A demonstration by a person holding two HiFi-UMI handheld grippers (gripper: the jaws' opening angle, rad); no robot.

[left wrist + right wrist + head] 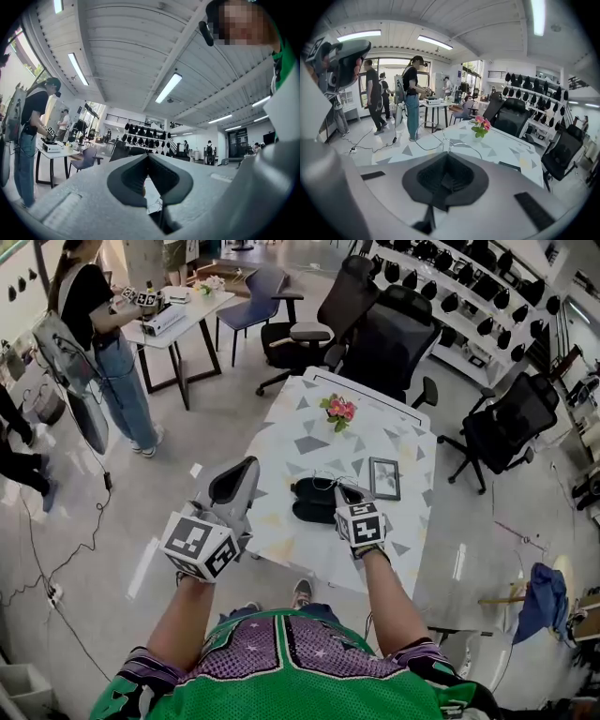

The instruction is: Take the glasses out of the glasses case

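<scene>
Above the near edge of the bench (281,432), the glasses (431,138) are pinched at the tips of the right tongs (446,157). The jaws are pressed onto the thin wire frame, and both rims are seen rising just past the pads (429,178). The glasses case (312,501) lies open on the bench just beside those tongs. From the head view it cannot be told whether the frame is fully clear of it. The left tongs (147,159) are pressed together on nothing and are tipped upward, apart from the case, so the case is not steadied by anything.

Several failures are judged possible. A hold on so slender a wire is easily lost: the frame could pivot or slide out between the pads and be dropped onto the bench. If the pinch is tightened to prevent that, the wire could be bent. If a temple is caught on the case lip, the unheld case could be dragged or lifted along and then tipped off the near edge. A wide swing could also bring the glasses against the picture frame (384,477) or the flowers (338,410), which stand near.
</scene>
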